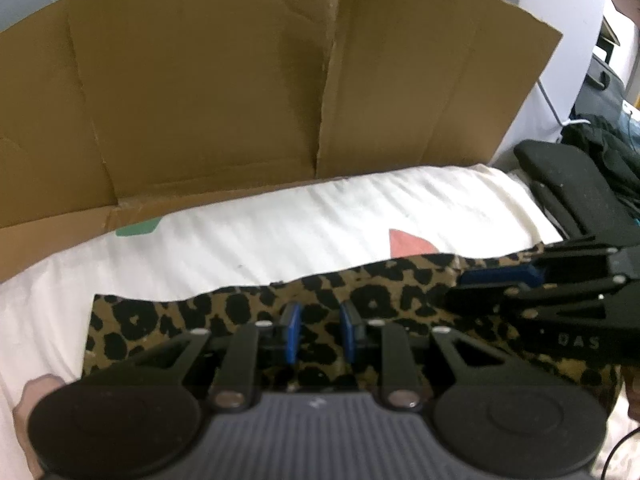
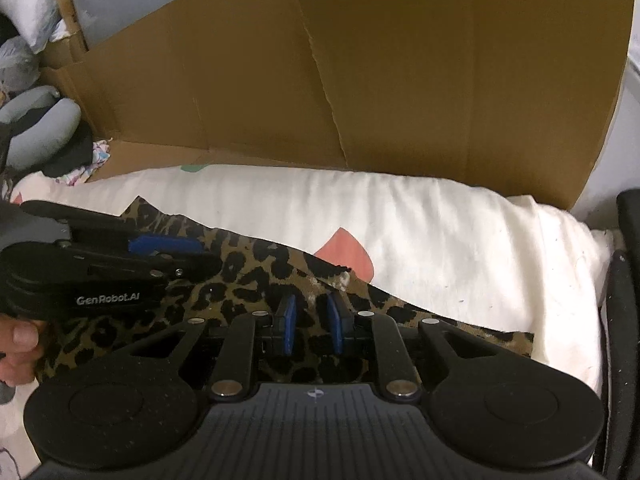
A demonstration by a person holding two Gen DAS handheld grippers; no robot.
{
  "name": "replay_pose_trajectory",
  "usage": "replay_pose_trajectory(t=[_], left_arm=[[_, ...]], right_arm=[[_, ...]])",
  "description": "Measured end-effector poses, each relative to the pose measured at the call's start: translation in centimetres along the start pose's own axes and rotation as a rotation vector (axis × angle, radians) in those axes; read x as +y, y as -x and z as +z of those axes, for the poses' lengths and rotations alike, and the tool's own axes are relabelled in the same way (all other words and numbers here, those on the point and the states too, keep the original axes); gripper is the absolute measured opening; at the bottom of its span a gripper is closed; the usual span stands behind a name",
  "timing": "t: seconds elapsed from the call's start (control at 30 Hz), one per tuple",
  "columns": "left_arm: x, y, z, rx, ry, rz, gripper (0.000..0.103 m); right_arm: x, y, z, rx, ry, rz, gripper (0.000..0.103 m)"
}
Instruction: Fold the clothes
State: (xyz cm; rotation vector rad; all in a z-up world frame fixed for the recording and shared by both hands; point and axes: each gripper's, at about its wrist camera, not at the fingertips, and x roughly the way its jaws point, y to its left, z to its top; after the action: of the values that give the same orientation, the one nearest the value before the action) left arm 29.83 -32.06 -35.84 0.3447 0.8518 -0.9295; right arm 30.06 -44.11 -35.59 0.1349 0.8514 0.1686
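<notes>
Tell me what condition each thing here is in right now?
Leopard-print cloth: lying spread flat on the sheet, far edge wavy.
White bed sheet: spread out, lightly wrinkled.
Brown cardboard panel: standing upright behind the bed, creased and torn.
Left gripper: jaws slightly apart over the cloth.
Right gripper: jaws slightly apart over the cloth.

Leopard-print garments (image 1: 380, 296): one
Grippers: two, left gripper (image 1: 319, 334) and right gripper (image 2: 311, 326)
Cardboard sheets (image 1: 240, 92): one
White bed covers (image 1: 320, 220): one
Grey neck pillows (image 2: 40, 128): one
</notes>
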Motion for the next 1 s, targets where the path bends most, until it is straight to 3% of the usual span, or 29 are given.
replay_pose_trajectory(t=[0.4,0.73,0.83,1.0], left_arm=[[-2.9,2.1,1.0,-0.055,0.051,-0.096,0.026],[-2.1,0.3,-0.2,-0.018,0.075,-0.127,0.030],[-2.0,0.0,-0.1,-0.003,0.060,-0.127,0.030],[-2.0,-0.2,0.2,0.021,0.058,-0.127,0.030]], right_arm=[[-0.3,-0.3,-0.6,-0.001,-0.036,0.026,0.023],[-1.0,-0.2,-0.4,-0.005,-0.081,0.051,0.022],[-1.5,0.8,-0.3,-0.022,-0.125,0.063,0.022],[-1.2,3.2,-1.1,-0.054,-0.090,0.039,0.024]])
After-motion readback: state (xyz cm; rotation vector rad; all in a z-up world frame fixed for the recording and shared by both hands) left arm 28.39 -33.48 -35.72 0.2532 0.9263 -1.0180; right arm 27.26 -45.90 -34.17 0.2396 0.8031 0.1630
